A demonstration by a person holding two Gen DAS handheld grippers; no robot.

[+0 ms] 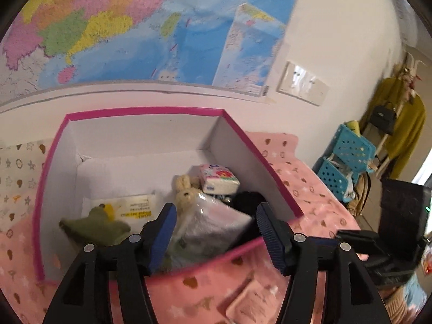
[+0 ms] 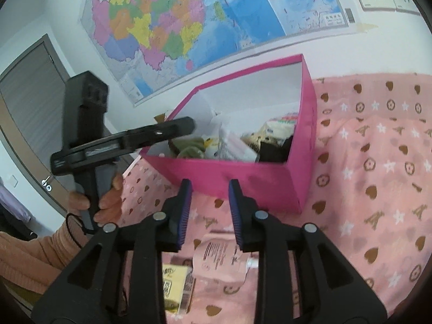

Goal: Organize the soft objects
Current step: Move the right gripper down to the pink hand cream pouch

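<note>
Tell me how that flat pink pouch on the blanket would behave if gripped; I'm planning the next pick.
The pink pouch looks thin and creased, so probably floppy, sagging from one edge. Its film looks smooth, perhaps slippery. It lies flat on the soft blanket, so the fingers may catch fabric.

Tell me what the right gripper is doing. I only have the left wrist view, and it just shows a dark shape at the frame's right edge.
Observer: The right gripper hangs over the pink patterned blanket, in front of the bright pink cardboard box. Its jaws are apart with nothing between them.
Operator: Is anything left outside the box for it?
Observer: Yes, a yellow printed packet lies on the blanket just below those jaws.
Operator: How deep is my left gripper in the box?
Observer: From the side, the left gripper has its tips about level with the rim at the box's left corner, not down among the contents.
</note>
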